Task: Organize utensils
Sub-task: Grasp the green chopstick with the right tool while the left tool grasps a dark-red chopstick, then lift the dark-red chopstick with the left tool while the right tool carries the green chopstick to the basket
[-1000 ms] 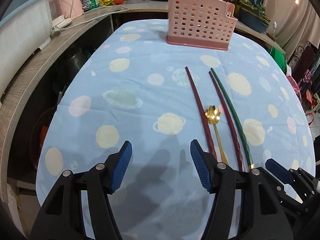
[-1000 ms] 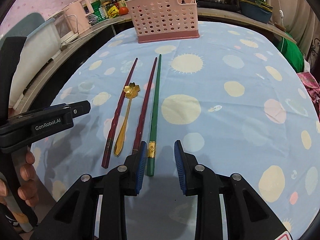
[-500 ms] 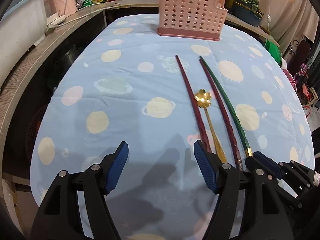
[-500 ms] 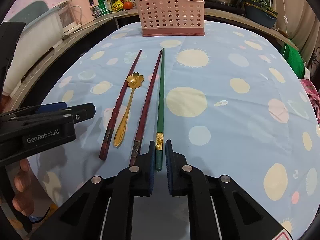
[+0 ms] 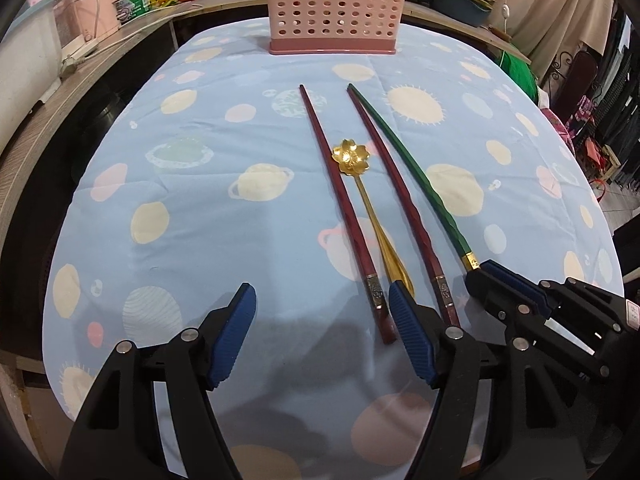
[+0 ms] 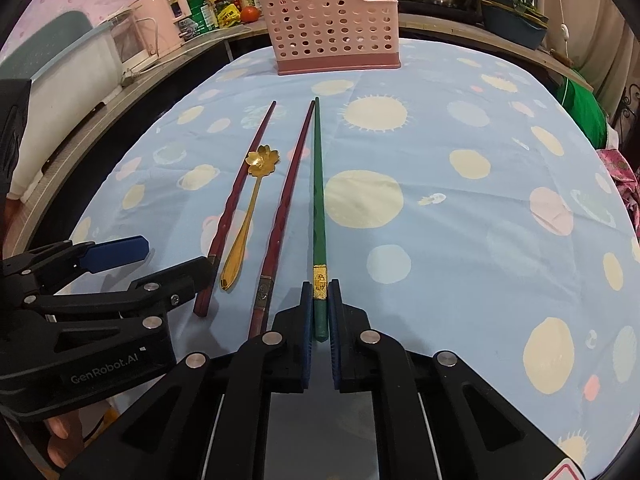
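Blue-clothed table [image 6: 460, 240] carries the pink basket [image 6: 332, 28] at its far edge. Green chopstick [image 6: 319, 200] points lengthwise at that basket, its near end clamped in the right gripper [image 6: 319, 312]; a second ago those fingers stood apart. Left gripper [image 5: 320, 332] hangs wide open, farther from the basket than the red chopsticks [image 5: 340, 200].

green chopstick with gold band [image 5: 424, 184]: butt hidden behind right tongs [image 5: 476, 276] in left view | gold flower-bowl spoon [image 5: 370, 216]: handle tip behind left tongs' pad [image 5: 408, 328] | pink perforated plastic basket [image 5: 334, 4]: top cut off, contents unreadable
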The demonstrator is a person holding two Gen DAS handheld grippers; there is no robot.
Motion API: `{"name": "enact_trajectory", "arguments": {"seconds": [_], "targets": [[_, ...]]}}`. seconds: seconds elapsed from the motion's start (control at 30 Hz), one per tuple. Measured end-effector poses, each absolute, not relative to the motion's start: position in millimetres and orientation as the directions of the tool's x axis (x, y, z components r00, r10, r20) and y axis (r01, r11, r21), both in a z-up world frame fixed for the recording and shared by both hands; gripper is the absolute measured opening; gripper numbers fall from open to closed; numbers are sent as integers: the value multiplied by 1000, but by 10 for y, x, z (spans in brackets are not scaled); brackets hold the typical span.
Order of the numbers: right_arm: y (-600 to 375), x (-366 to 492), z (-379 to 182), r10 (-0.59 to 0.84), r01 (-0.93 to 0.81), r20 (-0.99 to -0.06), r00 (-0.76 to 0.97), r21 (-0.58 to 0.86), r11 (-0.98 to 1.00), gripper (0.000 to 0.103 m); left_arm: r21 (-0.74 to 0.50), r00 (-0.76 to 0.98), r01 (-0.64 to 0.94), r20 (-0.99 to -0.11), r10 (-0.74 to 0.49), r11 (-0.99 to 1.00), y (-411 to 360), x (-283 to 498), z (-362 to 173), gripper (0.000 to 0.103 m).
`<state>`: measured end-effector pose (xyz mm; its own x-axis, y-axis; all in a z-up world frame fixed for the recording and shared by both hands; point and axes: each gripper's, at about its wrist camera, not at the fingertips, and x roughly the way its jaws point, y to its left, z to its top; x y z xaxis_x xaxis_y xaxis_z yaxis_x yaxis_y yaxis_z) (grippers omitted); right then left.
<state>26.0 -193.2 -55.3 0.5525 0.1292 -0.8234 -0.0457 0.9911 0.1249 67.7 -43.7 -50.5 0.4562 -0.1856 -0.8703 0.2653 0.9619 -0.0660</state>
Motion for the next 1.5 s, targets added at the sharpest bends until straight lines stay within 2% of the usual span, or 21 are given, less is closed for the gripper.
{"name": "enact_trajectory", "arguments": {"seconds": [0.47,0.57,0.67,0.73,0.83,0.9,1.2,1.5], "targets": [[-1939,250,-556,131,-45,-823,552,127,991,7,-23,466,240,-874,-136,971,-412,695,-583,62],[-1940,250,-555,130,-45,-823,553,127,991,7,-14,473,235,-872,-127,972,-397,694,-577,55],[-1940,248,-556,131,-45,-823,552,128,991,7,-12,477,236,-870,-126,972,-376,693,-565,40],[-1937,246,-553,130,-46,-823,552,125,991,7,-12,477,238,-870,-128,971,-371,697,-561,26],[-1941,244,-552,130,-45,-824,552,126,991,7,-26,470,238,-871,-139,971,-343,707,-551,12],[-1942,243,-553,130,-45,-823,552,127,991,7,-34,466,238,-873,-145,971,-327,713,-548,8],[-2006,192,-354,137,-37,-799,586,142,989,7,-57,455,248,-874,-168,967,-330,685,-465,7],[-2105,195,98,148,-20,-737,660,179,984,7,-113,491,228,-845,-214,967,-227,722,-87,7]]}}
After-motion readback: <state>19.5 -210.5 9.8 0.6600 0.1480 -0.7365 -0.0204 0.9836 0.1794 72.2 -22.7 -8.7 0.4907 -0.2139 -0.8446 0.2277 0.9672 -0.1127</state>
